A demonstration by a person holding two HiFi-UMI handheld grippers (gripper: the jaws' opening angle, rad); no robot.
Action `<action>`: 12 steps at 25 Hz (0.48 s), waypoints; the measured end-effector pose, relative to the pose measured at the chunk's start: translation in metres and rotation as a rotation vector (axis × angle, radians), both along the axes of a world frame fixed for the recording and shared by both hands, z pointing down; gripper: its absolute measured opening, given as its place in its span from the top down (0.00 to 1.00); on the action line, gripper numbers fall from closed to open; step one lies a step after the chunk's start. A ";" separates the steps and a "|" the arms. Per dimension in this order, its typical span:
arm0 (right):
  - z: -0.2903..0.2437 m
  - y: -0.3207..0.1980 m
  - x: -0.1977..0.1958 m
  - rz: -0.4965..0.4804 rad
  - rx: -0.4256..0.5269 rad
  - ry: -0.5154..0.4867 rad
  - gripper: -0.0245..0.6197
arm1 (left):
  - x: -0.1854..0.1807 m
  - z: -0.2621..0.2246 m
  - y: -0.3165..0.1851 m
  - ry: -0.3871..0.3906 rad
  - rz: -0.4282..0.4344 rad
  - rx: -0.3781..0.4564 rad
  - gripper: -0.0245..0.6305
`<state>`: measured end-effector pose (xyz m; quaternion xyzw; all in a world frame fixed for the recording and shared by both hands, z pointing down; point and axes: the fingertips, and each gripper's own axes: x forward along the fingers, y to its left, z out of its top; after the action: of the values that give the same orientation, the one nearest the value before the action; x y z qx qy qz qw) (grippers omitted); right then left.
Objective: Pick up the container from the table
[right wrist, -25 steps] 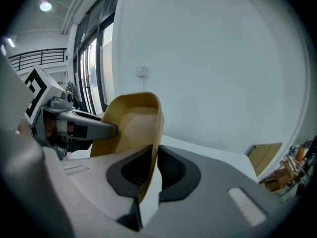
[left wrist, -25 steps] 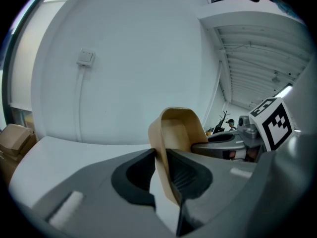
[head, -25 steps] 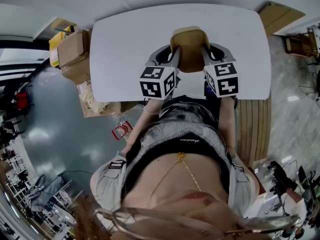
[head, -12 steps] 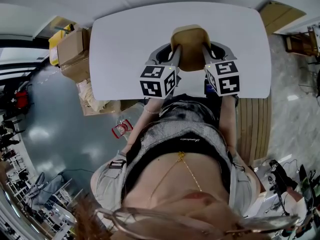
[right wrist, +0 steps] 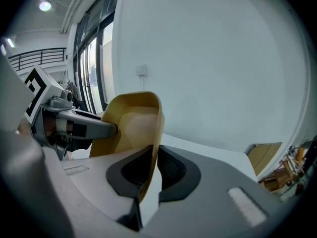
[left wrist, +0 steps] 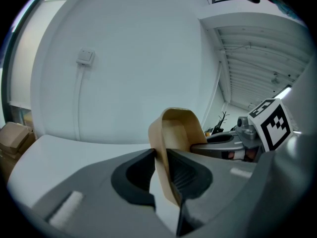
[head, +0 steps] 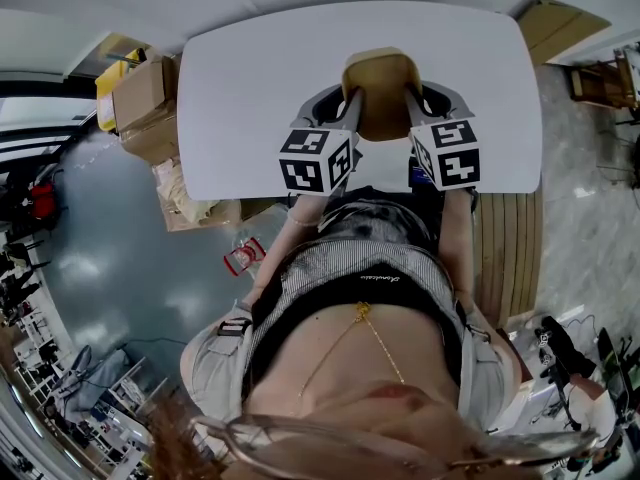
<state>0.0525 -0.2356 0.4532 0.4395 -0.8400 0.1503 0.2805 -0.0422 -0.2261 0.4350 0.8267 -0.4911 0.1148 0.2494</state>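
Over the near middle of the white table (head: 250, 88), between both grippers: tan container (head: 380, 88), open-topped, rounded corners, opening turned up toward the head camera.

Left gripper (head: 352, 103): jaws clamped on the container's left wall. Thin wall pinched between dark ribbed pads, one jaw inside, one outside. Gap no wider than the wall itself, as the left gripper view shows.

Right gripper (head: 408, 103): jaws clamped the same way on the opposite wall, one inside, one outside. Wall edge runs straight down between the pads in the right gripper view.

Grippers mirrored across the container, both angled down and away from the body. Marker cubes, left (head: 318, 160) and right (head: 447, 154), nearest the person, just past the table's near edge.

Base of container against table or lifted clear of it: cannot tell from any view. White table surface visible below and beyond it in both gripper views.

Surroundings: cardboard boxes (head: 148, 108) stacked just off the table's left end, on grey floor (head: 120, 268). White wall behind the table, with a switch plate (left wrist: 85, 57) and a conduit running down from it.
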 end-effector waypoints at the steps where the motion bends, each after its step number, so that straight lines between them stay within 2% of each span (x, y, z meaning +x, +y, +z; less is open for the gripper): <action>1: 0.001 0.000 0.000 0.001 -0.001 0.000 0.88 | -0.001 0.000 0.000 0.002 0.000 -0.001 0.87; 12: -0.001 0.000 -0.002 0.003 -0.001 0.000 0.89 | -0.002 0.000 0.000 0.005 0.001 -0.004 0.87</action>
<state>0.0504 -0.2356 0.4525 0.4407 -0.8392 0.1510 0.2805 -0.0445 -0.2260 0.4348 0.8267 -0.4900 0.1139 0.2521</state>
